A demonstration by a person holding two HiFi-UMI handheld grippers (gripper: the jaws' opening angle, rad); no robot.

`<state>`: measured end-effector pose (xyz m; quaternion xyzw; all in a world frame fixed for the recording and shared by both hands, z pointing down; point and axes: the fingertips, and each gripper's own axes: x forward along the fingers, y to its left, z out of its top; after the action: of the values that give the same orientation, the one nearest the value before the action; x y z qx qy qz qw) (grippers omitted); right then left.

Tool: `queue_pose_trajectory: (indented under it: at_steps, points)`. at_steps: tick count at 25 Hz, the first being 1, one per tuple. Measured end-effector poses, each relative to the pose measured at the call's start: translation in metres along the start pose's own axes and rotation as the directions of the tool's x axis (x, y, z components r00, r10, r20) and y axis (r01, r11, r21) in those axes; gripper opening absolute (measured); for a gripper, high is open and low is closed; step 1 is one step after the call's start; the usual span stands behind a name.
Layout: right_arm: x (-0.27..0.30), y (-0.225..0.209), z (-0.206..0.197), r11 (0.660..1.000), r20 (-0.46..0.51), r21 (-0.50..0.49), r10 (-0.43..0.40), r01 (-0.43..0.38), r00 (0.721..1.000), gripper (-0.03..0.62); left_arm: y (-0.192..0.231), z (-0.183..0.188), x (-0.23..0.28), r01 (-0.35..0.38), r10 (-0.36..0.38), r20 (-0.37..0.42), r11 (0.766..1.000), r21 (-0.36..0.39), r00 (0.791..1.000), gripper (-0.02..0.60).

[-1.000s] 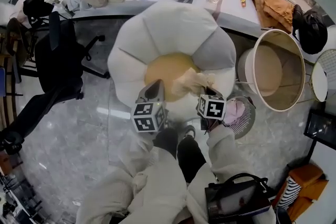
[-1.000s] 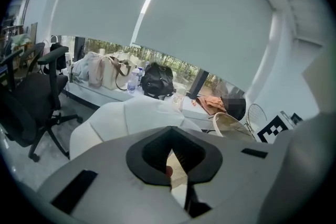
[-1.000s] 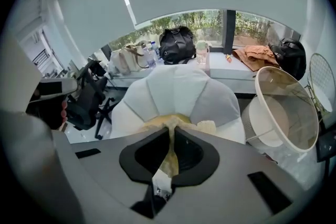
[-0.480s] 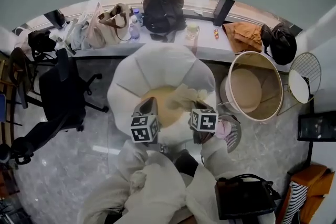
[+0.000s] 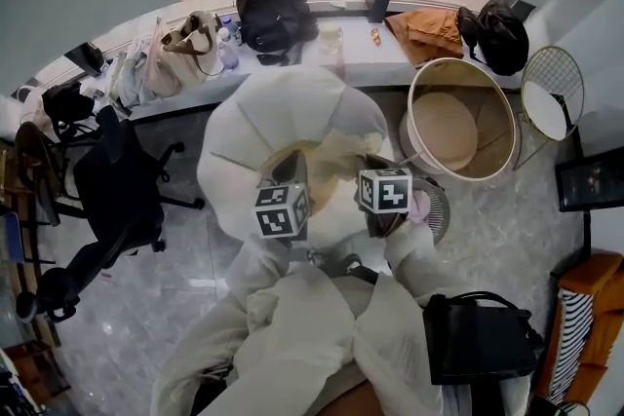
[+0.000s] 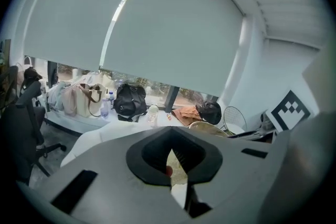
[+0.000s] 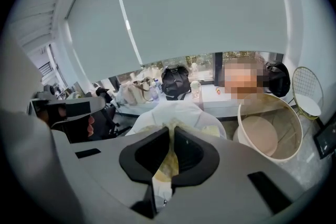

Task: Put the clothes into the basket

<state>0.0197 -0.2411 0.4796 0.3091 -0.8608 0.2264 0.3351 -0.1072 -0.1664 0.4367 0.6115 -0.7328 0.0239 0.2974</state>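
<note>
A pale yellow garment [image 5: 327, 161] hangs lifted over the middle of a white flower-shaped cushion [image 5: 283, 107]. My left gripper [image 5: 283, 175] and right gripper [image 5: 378, 172] each hold one side of it. In the left gripper view the jaws stand pressed to a thin slit at the gripper [image 6: 170, 157], with yellow cloth [image 6: 179, 174] in it. The right gripper [image 7: 170, 152] is shut on a fold of the garment [image 7: 169, 164]. The round beige basket [image 5: 458, 117] stands open on the floor right of the cushion, and its rim [image 7: 270, 134] shows in the right gripper view.
A black office chair [image 5: 117, 180] stands left of the cushion. The window ledge behind holds bags [image 5: 273, 10], bottles and an orange cloth [image 5: 424, 26]. A wire side table [image 5: 551, 93] is beyond the basket. A black handbag [image 5: 478, 336] sits on the floor at lower right.
Both grippers have risen with the yellow garment, pulling it up off the cushion. The head view has also risen and takes in more of the room.
</note>
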Motion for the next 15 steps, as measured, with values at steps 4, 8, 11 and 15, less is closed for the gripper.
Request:
queue_pose_trajectory:
  at_steps: [4, 8, 11, 15]
  points:
    - [-0.016, -0.020, -0.006, 0.997, 0.027, 0.059, -0.042, 0.040, 0.999, 0.041, -0.020, -0.005, 0.012, 0.063, -0.062, -0.033, 0.997, 0.043, 0.998, 0.006]
    - [-0.040, -0.055, -0.011, 0.984, 0.060, 0.137, -0.120, 0.111, 0.991, 0.041, -0.054, -0.013, 0.030, 0.147, -0.140, -0.080, 0.986, 0.083, 0.987, 0.006]
    - [-0.062, -0.083, -0.022, 0.969, 0.074, 0.198, -0.167, 0.150, 0.983, 0.041, -0.090, -0.023, 0.041, 0.205, -0.190, -0.124, 0.971, 0.123, 0.974, 0.006]
    - [-0.094, -0.122, -0.041, 0.947, 0.073, 0.253, -0.221, 0.196, 0.973, 0.041, -0.148, -0.031, 0.047, 0.281, -0.257, -0.155, 0.946, 0.161, 0.954, 0.006]
